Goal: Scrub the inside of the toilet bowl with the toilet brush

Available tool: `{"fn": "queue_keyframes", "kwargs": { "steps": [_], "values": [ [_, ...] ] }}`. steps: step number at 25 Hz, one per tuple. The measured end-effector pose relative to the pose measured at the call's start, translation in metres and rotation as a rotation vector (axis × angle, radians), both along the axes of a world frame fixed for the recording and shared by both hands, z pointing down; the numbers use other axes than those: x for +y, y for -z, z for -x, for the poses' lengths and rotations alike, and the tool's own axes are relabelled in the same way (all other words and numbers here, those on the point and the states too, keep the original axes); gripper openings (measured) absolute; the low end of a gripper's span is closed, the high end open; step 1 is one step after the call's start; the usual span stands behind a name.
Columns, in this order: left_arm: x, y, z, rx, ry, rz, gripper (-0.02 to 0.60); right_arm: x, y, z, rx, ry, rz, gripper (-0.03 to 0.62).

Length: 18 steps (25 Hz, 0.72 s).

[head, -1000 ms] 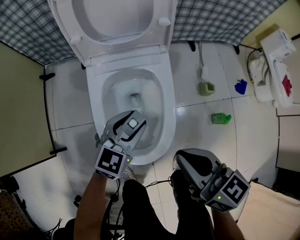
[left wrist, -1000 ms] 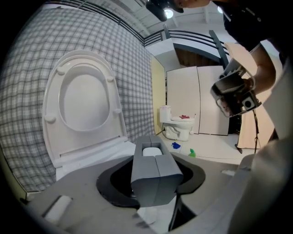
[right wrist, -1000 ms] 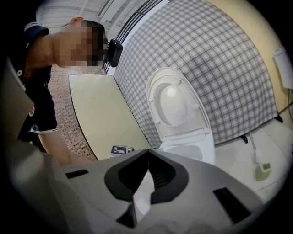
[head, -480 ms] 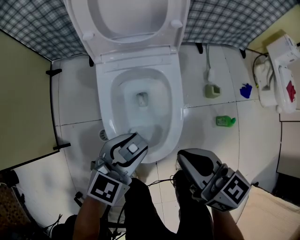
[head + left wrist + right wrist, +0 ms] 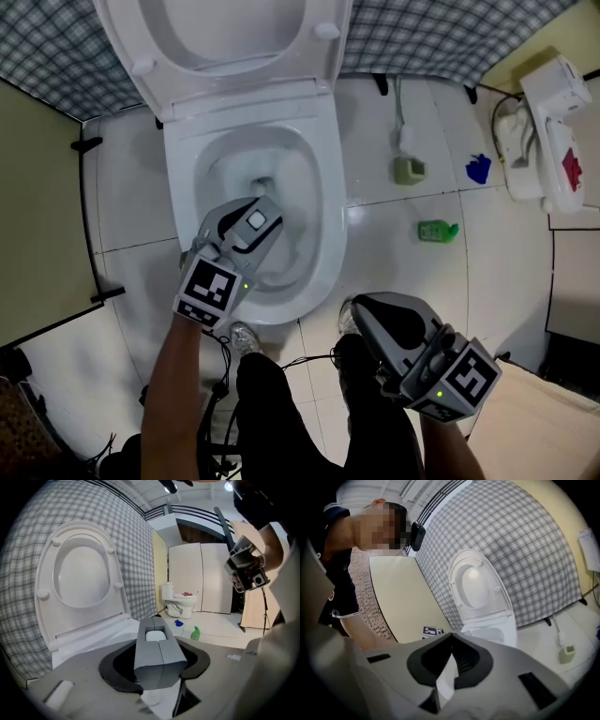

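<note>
The white toilet (image 5: 323,216) stands with its lid (image 5: 225,37) raised, and water shows in the bowl (image 5: 262,173). My left gripper (image 5: 251,217) hovers over the front half of the bowl. It is shut on the white handle of the toilet brush (image 5: 154,635), whose end shows between the grey jaws (image 5: 256,220). The gripper hides the brush head. In the left gripper view the lid (image 5: 79,573) rises behind the left gripper (image 5: 154,641). My right gripper (image 5: 361,314) hangs shut and empty over the floor, right of the bowl's front; in its own view the right gripper (image 5: 449,641) points toward the toilet (image 5: 480,588).
A grey-green brush holder (image 5: 409,171), a blue object (image 5: 479,170) and a green bottle (image 5: 438,231) lie on the white tiles right of the toilet. A white appliance (image 5: 548,141) stands at the far right, a beige partition (image 5: 37,216) at the left. The person's legs and shoes (image 5: 246,339) are below.
The left gripper, still holding the brush handle, drew back to the bowl's front rim and has now moved forward over the bowl again. The right gripper has stayed put.
</note>
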State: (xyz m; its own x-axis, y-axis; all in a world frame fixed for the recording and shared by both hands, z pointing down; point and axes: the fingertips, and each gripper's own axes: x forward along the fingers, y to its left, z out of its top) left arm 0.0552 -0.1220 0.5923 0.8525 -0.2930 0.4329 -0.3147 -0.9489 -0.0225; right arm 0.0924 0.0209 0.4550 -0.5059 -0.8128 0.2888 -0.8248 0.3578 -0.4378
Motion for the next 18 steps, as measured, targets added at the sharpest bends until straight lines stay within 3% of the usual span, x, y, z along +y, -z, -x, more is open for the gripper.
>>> {"fn": "queue_keyframes", "kwargs": {
  "steps": [6,18],
  "values": [
    [-0.028,-0.012,-0.001,0.017,0.079,0.048,0.19,0.012,-0.004,-0.013,0.006,-0.016,0.009,0.0],
    [0.082,0.056,0.031,0.031,0.021,0.079,0.192,0.016,0.06,-0.006,0.005,0.023,-0.062,0.0]
  ]
}}
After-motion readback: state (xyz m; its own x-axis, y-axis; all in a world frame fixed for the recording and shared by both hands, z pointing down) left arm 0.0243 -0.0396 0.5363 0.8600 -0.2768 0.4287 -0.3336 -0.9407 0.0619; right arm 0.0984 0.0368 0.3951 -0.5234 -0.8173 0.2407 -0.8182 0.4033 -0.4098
